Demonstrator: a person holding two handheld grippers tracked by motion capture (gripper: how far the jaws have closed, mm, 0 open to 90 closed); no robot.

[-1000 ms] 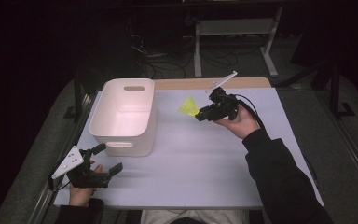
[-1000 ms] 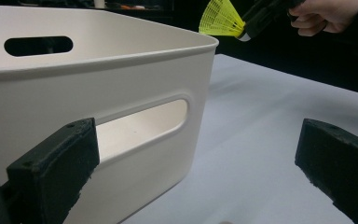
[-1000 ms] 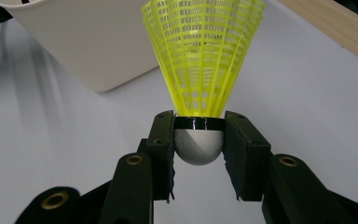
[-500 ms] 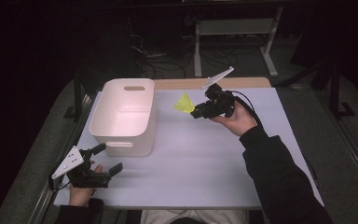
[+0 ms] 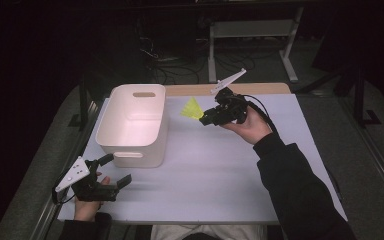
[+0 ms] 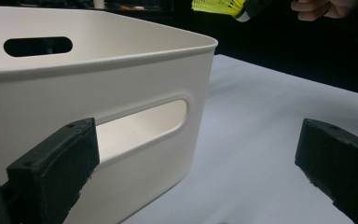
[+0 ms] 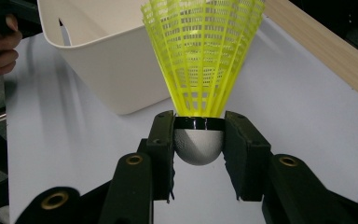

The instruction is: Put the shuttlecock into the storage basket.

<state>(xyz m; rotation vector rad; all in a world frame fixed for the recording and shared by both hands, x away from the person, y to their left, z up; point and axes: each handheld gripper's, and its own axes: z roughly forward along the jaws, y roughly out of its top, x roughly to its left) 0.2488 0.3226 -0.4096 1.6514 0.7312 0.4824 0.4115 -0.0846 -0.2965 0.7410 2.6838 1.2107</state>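
Observation:
A yellow shuttlecock point(image 5: 192, 109) point(image 7: 203, 51) with a white cork head hangs above the table, just right of the white bin point(image 5: 132, 122) point(image 7: 102, 60). My right gripper point(image 5: 206, 119) point(image 7: 198, 145) is shut on its cork head, the skirt pointing toward the bin. In the left gripper view the shuttlecock point(image 6: 216, 6) shows at the top edge above the bin point(image 6: 88, 79). My left gripper point(image 5: 114, 170) point(image 6: 198, 172) rests on the table at the near left, open and empty, in front of the bin's handle slot.
The table has a pale mat point(image 5: 215, 175) and a wooden strip point(image 5: 220, 89) along its far edge. Behind the table stand a white frame point(image 5: 252, 30) and cables on a dark floor.
The right gripper has lifted the shuttlecock and carried it left, closer to the bin. The left gripper has stayed where it was.

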